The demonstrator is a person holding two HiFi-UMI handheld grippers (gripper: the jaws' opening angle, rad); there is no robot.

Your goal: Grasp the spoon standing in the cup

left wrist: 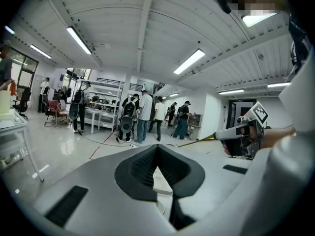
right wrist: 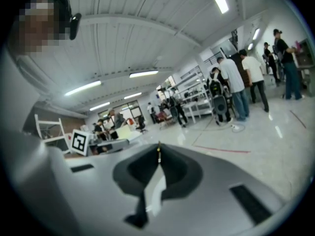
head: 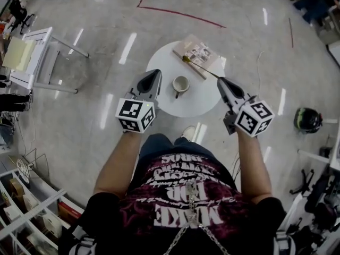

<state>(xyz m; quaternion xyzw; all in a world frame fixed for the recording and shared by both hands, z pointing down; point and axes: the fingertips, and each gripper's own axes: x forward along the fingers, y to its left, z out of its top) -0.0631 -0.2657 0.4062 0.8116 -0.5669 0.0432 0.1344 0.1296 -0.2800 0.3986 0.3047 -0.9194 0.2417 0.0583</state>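
Grasp step looks done. Right gripper (head: 221, 81) is clenched on the spoon (head: 201, 68), which is clear of the cup (head: 180, 84) with its far end over the book (head: 199, 52). Left gripper (head: 156, 73) is closed and empty. Next I need a steady grip.

Round white worktop (head: 199, 102) on glossy grey floor (head: 106, 142), with a book (head: 199, 53) lying at its far edge. Red tape lines (head: 180, 15) on the floor beyond. White table (head: 40, 54) far left with a yellowish pad (head: 17, 53) on it. Dark helmet (head: 308, 120) on the floor at right. Shelving (head: 32, 217) bottom-left. In the left gripper view, people (left wrist: 145, 114) stand in the background under ceiling strip lights (left wrist: 189, 61).
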